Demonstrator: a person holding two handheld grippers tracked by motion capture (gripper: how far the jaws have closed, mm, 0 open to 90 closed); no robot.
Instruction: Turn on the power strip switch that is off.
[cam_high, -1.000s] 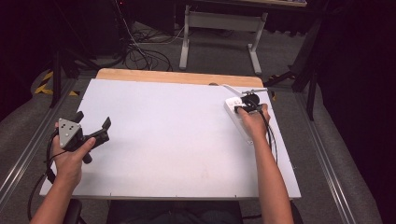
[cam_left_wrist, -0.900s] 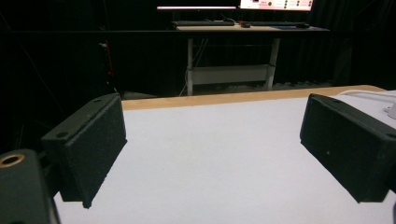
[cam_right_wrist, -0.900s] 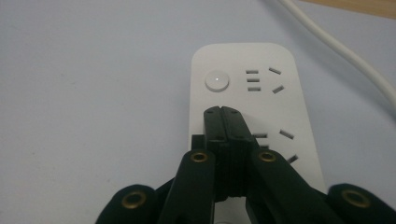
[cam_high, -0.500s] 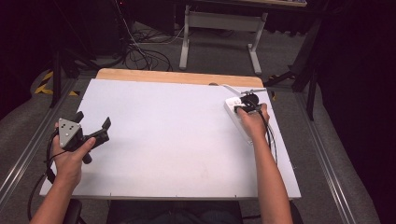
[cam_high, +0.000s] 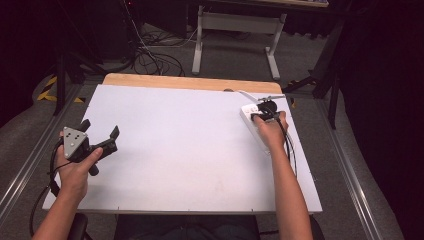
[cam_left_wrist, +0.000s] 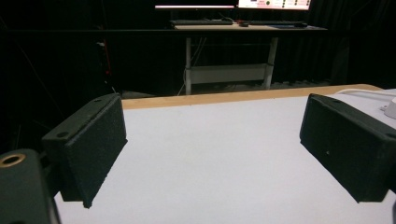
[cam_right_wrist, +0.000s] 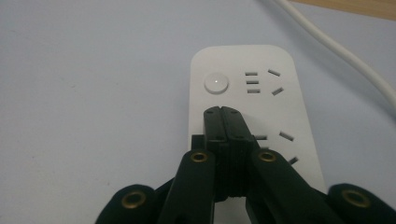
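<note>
High view: at the left edge of the frame, a hand (cam_high: 75, 167) holds the left gripper (cam_high: 99, 134) over the near-left part of the white table (cam_high: 190, 150), its grey three-cornered plate facing up and a black cable looping down beside the wrist. Its jaws stand wide apart with nothing between them. Left gripper view confirms this: the two black pads sit at the far left and far right of the frame, with bare white tabletop showing between them and a wooden strip (cam_left_wrist: 243, 95) along the table's far edge.

Further right in the high view, toward the upper right of the tabletop, lies a white power strip (cam_high: 248, 116), with its white cord (cam_high: 246, 95) curving off toward the table's back edge. The right hand (cam_high: 270, 132) holds the right gripper (cam_high: 265, 112) over it. In the right gripper view the jaws are pressed together, tips meeting with nothing held, and they sit above the strip's face in the lower middle of the frame. Just beyond the tips is a round white button (cam_right_wrist: 217, 84); socket slots lie to its right. Whether the tips touch the strip cannot be told.
</note>
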